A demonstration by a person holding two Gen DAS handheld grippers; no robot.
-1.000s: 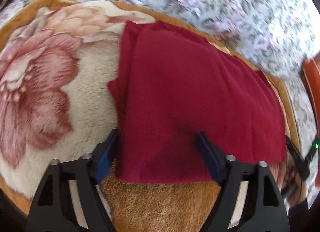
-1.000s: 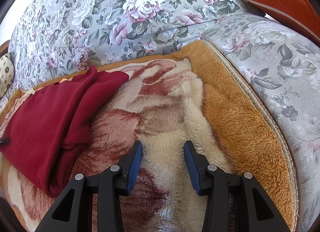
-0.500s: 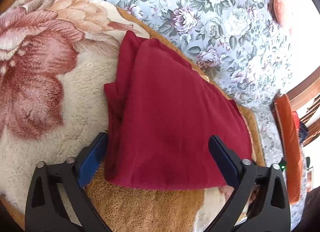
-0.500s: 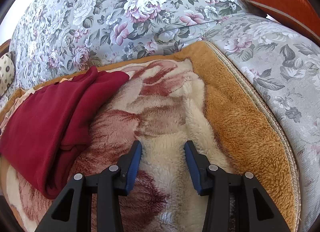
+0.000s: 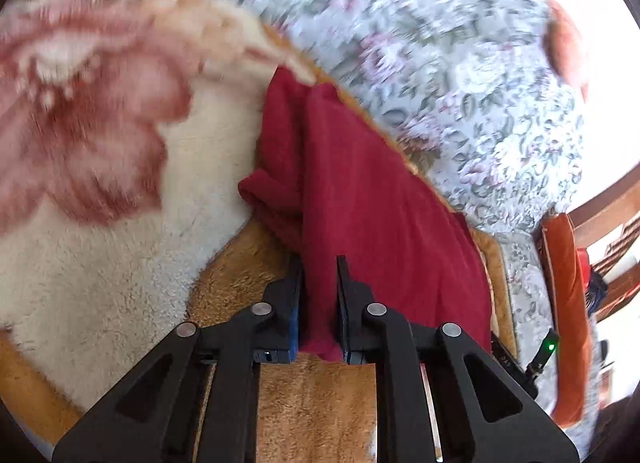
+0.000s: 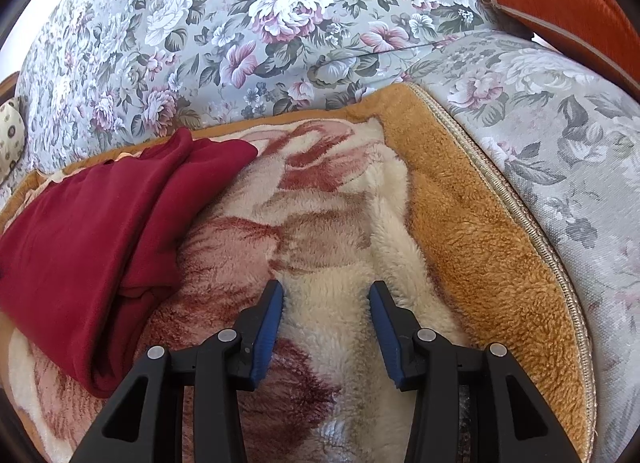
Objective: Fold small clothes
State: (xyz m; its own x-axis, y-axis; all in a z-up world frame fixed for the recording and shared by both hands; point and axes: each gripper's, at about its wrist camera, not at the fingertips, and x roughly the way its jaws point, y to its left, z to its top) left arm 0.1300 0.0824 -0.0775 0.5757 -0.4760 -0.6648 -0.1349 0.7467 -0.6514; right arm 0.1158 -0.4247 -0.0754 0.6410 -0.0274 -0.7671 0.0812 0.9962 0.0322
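We had our left gripper [image 5: 319, 283] pinched on the near hem of the red garment [image 5: 372, 199], its jaws drawn narrow with a ridge of cloth bunched between them. We judged the grip was taken there, at the edge nearest us, so that the hem could be lifted and carried over the rest of the piece for another fold. Ahead of those jaws the garment ran away toward the floral sofa back [image 5: 460, 75], already doubled, with a loose flap slumped to the left onto the plush blanket [image 5: 100, 263].

Our right gripper [image 6: 326, 299] hovered with its jaws wide and nothing between them but the blanket's cream pile; we took it to be waiting its turn. The garment lay well to the left of those jaws.

The left view was blurred at its far edge and showed the pinch itself. The right view, sharp, showed what the left could not: the garment's rolled side edge, the blanket's braided border [image 6: 516, 215] and an orange cushion [image 6: 560, 3] to the far right.
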